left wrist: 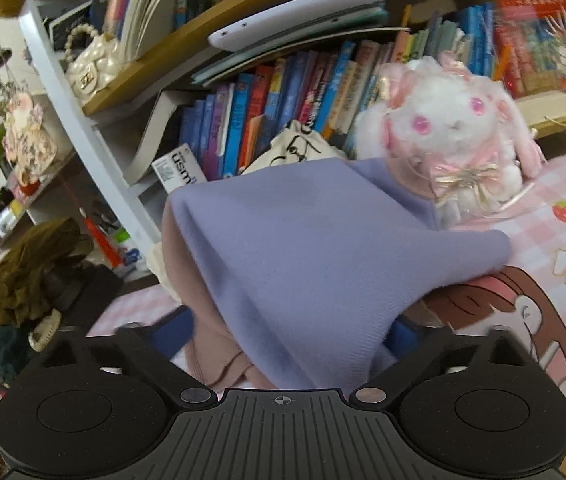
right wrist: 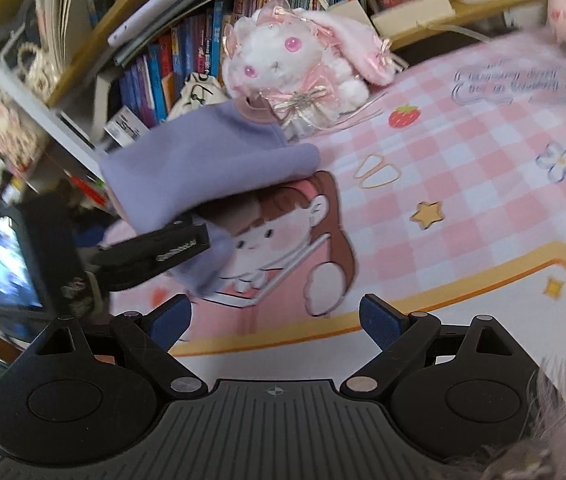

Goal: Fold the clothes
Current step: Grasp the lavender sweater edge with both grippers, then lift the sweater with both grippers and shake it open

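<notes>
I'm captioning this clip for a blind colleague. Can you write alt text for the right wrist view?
The right gripper hangs open and empty above a pink checked cartoon mat. To its left, the left gripper lifts a lavender garment by one edge. Behind it sit a white plush bunny and a crowded bookshelf.
</notes>
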A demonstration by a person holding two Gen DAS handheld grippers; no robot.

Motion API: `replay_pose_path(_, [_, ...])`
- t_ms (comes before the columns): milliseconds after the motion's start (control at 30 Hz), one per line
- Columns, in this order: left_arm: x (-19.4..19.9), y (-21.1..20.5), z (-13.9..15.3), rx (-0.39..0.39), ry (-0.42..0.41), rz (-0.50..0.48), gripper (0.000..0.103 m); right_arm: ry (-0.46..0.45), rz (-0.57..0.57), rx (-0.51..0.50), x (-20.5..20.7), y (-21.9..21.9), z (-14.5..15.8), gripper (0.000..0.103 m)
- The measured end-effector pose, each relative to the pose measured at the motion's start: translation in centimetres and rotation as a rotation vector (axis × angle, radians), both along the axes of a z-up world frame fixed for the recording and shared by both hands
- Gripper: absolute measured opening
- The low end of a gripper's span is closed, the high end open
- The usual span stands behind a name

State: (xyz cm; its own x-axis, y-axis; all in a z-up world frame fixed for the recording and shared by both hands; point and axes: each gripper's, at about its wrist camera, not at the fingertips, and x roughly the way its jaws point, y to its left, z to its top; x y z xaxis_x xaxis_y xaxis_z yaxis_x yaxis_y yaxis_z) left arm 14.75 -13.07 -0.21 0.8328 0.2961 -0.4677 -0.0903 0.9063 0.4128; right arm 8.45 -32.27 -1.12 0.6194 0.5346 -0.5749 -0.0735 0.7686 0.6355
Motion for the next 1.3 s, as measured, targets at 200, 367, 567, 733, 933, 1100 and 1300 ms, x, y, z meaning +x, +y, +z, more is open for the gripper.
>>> replay_pose_path(200, [-2.0, 2.3, 1.6, -0.112, 0.057, -0.073, 0.01, 0.094, 0.009, 0.19, 1.4, 0.4, -1.1, 0.091])
replay_pose_path(367, [-6.7, 2.1, 4.7, -0.123, 0.036, -0.155, 0.009, 0.172, 0.016, 0.348, 2.6, 0.7, -2.0, 0.091])
replay_pose_path(567, [-11.8, 1.9, 5.8, -0.144, 0.065, -0.19, 0.009, 0.32, -0.01, 0.534, 2.6, 1.4, -4.5, 0.087])
replay_pose_path(733, [-15.2, 2.4, 5.4, -0.138, 0.111, -0.177, 0.011, 0.323, 0.004, 0.508, 1.6, 1.3, -4.8, 0.032])
replay_pose_path(933, [-15.0, 3.9, 2.3, -0.106, 0.22, -0.051, 0.033, 0.152, 0.091, 0.481, 0.3, 1.0, -1.9, 0.013])
replay_pose_path(1100, [-14.8, 4.7, 1.5, -0.193, 0.182, -0.01, 0.058, 0.005, 0.148, 0.54, 0.1, 0.8, 1.8, 0.012])
replay_pose_path(1300, [-14.9, 4.2, 3.9, -0.164, 0.086, -0.055, 0.009, -0.008, 0.164, 0.589, 1.1, 0.6, 3.3, 0.012])
